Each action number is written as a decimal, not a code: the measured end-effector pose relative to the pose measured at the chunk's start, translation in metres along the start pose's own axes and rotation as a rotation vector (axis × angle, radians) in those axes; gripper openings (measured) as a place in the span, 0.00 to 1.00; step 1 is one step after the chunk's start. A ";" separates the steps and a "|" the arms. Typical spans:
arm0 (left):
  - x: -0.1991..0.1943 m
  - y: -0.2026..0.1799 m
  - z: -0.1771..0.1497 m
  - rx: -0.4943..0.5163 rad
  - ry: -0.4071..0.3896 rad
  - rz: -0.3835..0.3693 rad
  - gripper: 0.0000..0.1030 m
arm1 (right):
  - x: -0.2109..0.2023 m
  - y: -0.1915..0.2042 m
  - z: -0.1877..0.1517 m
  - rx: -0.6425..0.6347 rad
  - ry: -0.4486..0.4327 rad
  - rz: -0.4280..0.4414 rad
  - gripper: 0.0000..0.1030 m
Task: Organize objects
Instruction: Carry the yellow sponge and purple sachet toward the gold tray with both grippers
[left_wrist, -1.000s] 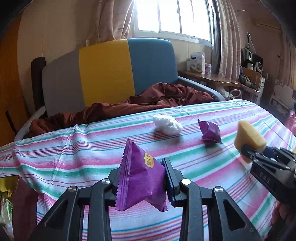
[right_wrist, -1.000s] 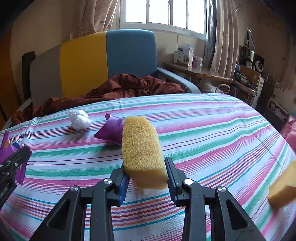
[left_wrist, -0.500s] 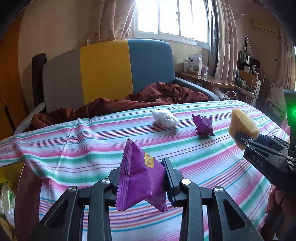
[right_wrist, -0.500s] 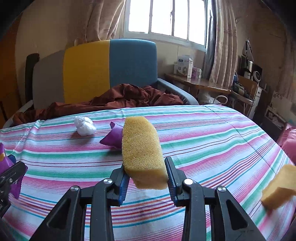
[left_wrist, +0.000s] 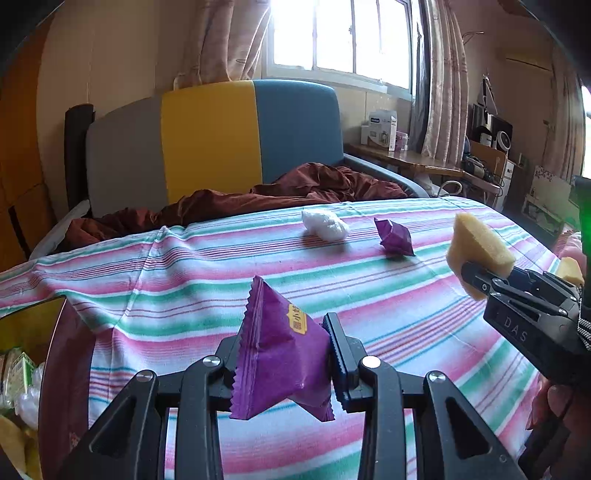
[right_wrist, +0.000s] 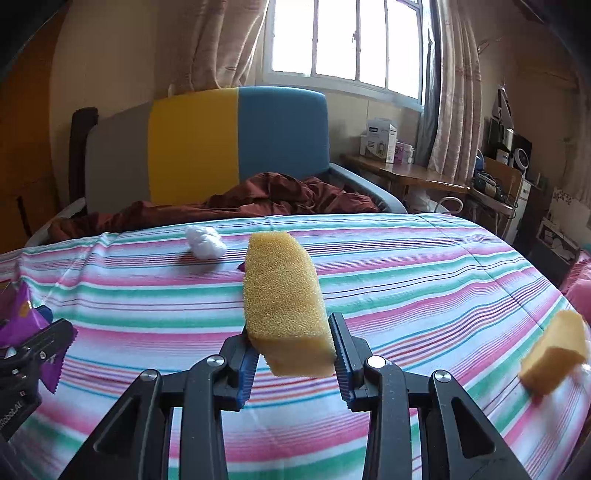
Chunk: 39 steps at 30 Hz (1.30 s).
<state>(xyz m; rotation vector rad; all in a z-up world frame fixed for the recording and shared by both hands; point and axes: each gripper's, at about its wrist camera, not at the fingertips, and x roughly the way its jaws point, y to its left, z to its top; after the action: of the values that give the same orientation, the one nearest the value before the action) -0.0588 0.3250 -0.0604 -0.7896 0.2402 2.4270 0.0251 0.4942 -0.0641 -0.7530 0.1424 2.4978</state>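
My left gripper (left_wrist: 282, 363) is shut on a purple snack packet (left_wrist: 280, 354), held above the striped tablecloth (left_wrist: 192, 280) near the table's left edge. My right gripper (right_wrist: 291, 354) is shut on a yellow sponge (right_wrist: 282, 295) that sticks up between its pads; in the left wrist view that sponge (left_wrist: 476, 251) and right gripper (left_wrist: 476, 275) show at the right. On the cloth farther back lie a white crumpled wad (left_wrist: 325, 225) and a second purple packet (left_wrist: 393, 236), which the held sponge mostly hides in the right wrist view. A second yellow sponge (right_wrist: 554, 350) lies at the right.
Beyond the table stands a grey, yellow and blue sofa (left_wrist: 210, 140) with a maroon cloth (left_wrist: 280, 192) on it. Left of the table's edge is a bin or bag with packaging (left_wrist: 18, 376). A wooden side table (right_wrist: 402, 173) with boxes stands by the window.
Both grippers have drawn back from the table with their objects still held; the table's left edge and the bin beside it have come into the left view.
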 end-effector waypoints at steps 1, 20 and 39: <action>-0.003 0.000 -0.001 0.004 0.001 -0.004 0.34 | -0.003 0.002 -0.002 -0.005 -0.001 0.000 0.36; -0.089 0.021 -0.039 -0.087 0.020 -0.162 0.34 | -0.012 0.023 -0.012 -0.104 -0.005 -0.029 0.36; -0.169 0.122 -0.056 -0.251 -0.045 -0.108 0.34 | -0.027 0.042 -0.022 -0.186 -0.001 0.003 0.36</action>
<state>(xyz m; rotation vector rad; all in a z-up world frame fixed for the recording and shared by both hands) 0.0106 0.1273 -0.0067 -0.8314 -0.1251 2.3973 0.0333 0.4411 -0.0703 -0.8260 -0.0906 2.5391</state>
